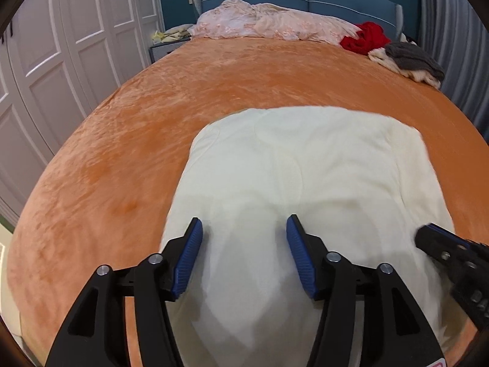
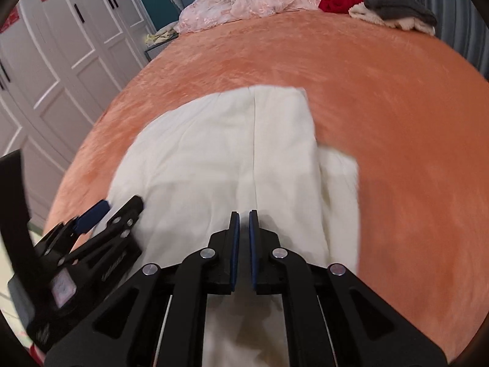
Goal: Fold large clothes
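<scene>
Folded cream garment (image 1: 305, 165) flat on orange bed (image 1: 122, 140); left gripper (image 1: 244, 229) above it, jaws apart, empty; right gripper (image 2: 244, 217) nearly together, empty.

Cream-white garment (image 1: 299, 183), large, soft and plush-looking, folded into a roughly rectangular stack and lying flat on orange bed cover (image 1: 152, 128). Far corners rounded, near end running out of the lower edge of both views. In the right wrist view, 1 straight seam or fold line along the length of the top layer (image 2: 244, 153), with a lower layer protruding past its right edge. Faint curved seams on top surface in left wrist view.
</scene>
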A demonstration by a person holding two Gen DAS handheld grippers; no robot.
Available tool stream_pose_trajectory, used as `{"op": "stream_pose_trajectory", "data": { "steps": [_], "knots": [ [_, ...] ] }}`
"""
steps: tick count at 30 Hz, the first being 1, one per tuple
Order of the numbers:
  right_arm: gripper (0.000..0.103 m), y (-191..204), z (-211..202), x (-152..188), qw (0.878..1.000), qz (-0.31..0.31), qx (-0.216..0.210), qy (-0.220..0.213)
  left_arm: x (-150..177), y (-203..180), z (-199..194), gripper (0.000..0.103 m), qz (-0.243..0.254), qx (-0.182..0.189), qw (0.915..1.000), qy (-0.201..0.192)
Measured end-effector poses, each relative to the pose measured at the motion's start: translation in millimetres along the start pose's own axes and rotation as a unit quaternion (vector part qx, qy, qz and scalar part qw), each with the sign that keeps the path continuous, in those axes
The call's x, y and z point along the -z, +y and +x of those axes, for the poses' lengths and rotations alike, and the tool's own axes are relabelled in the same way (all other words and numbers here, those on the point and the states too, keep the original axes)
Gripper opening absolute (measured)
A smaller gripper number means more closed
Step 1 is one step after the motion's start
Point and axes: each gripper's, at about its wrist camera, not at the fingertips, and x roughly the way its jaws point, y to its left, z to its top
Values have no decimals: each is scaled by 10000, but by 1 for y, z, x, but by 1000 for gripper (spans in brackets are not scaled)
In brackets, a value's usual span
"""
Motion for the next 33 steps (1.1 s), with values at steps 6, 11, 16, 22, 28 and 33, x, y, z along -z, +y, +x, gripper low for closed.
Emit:
{"op": "stream_pose_trajectory", "data": {
  "steps": [6, 11, 16, 22, 28, 33],
  "knots": [
    [4, -4, -16, 42, 9995, -240, 34, 177, 26, -2, -31, 62, -9, -83, 10000, 19],
    [4, 9, -25, 58, 9964, -744, 380, 156, 41, -6, -45, 62, 20, -152, 9999, 48],
    [4, 9, -31, 73, 9961, -757, 396, 209, 54, -7, -58, 62, 77, -188, 9998, 65],
    [4, 3, -61, 90, 9954, -776, 519, 221, 64, 0, -75, 63, -125, -85, 9996, 236],
    [27, 3, -85, 104, 9958, -674, 563, 268, 81, -2, -90, 63, -203, -37, 9988, 435],
    [30, 3, -96, 116, 9958, -701, 529, 246, 100, -8, -94, 63, -109, -59, 9981, 601]
  ]
}}
